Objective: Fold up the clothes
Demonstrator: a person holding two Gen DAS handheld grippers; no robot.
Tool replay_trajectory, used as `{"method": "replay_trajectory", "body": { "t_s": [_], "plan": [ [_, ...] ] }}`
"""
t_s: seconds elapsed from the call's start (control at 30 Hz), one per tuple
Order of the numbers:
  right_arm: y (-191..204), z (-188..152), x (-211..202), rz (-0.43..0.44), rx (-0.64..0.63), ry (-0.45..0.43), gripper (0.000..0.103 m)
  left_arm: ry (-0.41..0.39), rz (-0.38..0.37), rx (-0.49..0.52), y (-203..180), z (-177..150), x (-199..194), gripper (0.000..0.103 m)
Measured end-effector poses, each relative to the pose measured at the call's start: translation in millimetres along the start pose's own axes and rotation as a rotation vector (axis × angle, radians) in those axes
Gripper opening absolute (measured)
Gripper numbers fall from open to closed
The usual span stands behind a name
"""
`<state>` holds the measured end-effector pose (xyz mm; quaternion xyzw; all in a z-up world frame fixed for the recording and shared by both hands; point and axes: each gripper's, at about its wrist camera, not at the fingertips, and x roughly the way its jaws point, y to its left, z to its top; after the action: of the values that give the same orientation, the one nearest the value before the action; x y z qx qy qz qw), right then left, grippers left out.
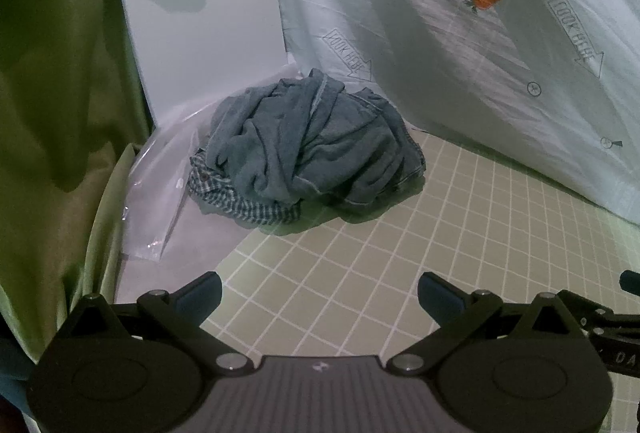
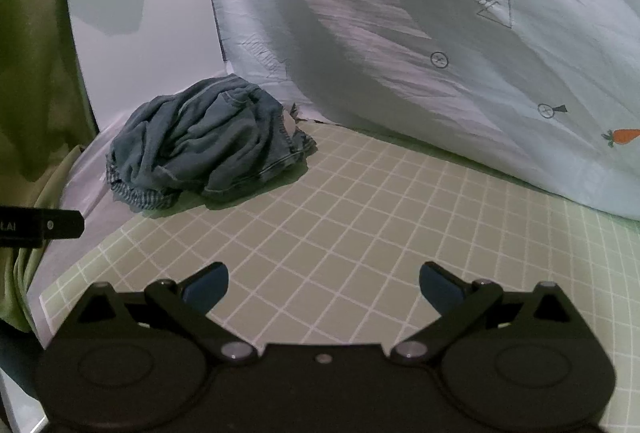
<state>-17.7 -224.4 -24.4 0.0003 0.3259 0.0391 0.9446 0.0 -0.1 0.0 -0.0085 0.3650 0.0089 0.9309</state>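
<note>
Clothes [image 1: 308,141] sit in a crumpled heap at the far left corner of the green grid mat [image 1: 400,253], a blue-grey garment bunched over a checked one [image 1: 240,201]; you should judge them soft, light and limp, so pinch a stitched hem or edge, not the bulk. From that heap, your left hand-held gripper [image 1: 320,297] and right hand-held gripper [image 2: 324,289] hang well back over the mat's near side, both spread wide and empty.

Left tongs [image 1: 320,297] and right tongs [image 2: 324,285] gape empty.

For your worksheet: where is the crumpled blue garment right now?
In both views the blue garment lies bunched atop a checked cloth, at the grid mat's far-left corner.
</note>
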Motion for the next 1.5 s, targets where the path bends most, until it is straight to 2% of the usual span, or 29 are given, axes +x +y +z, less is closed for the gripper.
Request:
{"method": "replay_trajectory", "body": {
  "t_s": [1.5],
  "plan": [
    [-3.6,8.5,-3.5,0.017,0.039,-0.009,0.103,0.005,0.015,0.015,1.3,-7.8,0.3,0.103]
  ]
}}
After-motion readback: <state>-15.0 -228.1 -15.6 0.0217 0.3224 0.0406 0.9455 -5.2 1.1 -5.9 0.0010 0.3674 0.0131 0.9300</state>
